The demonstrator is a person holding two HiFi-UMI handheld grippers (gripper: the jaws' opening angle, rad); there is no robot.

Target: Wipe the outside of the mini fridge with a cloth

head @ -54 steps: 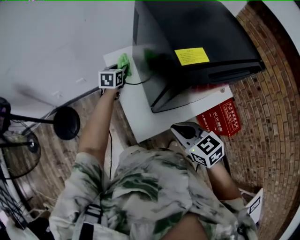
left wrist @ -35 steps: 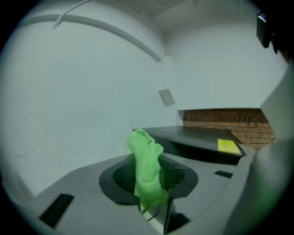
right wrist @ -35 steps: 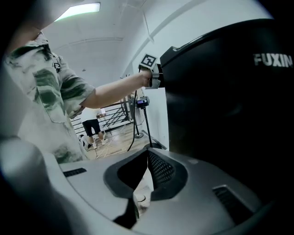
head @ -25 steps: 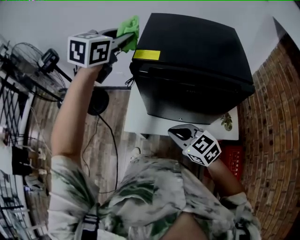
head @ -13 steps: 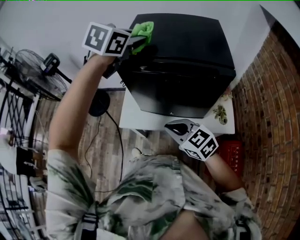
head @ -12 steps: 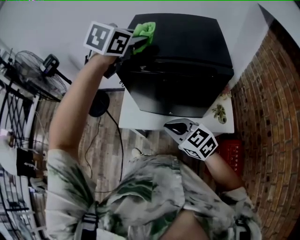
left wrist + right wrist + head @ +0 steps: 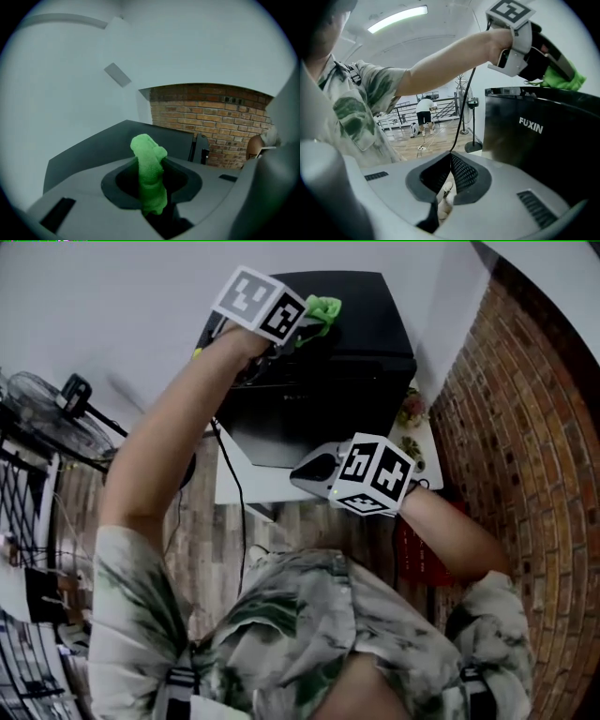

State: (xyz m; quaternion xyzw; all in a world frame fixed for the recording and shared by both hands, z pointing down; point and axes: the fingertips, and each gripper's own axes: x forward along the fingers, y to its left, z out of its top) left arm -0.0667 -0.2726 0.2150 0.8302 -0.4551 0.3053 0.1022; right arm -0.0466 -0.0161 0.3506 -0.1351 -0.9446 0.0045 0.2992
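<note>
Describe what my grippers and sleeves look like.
The left gripper and right gripper have grey bodies, dark jaw pads and a white cube with black square markers. Short sleeves in a green-and-white marbled pattern; forearms uncovered.

one mini fridge (image 7: 375, 310), one cloth (image 7: 325, 307), two grippers (image 7: 309, 324) (image 7: 305, 474)

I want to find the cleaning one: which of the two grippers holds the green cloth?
The left gripper, up over the black mini fridge, is shut on the bright green cloth. The right gripper, lower down, is shut and holds nothing.
</note>
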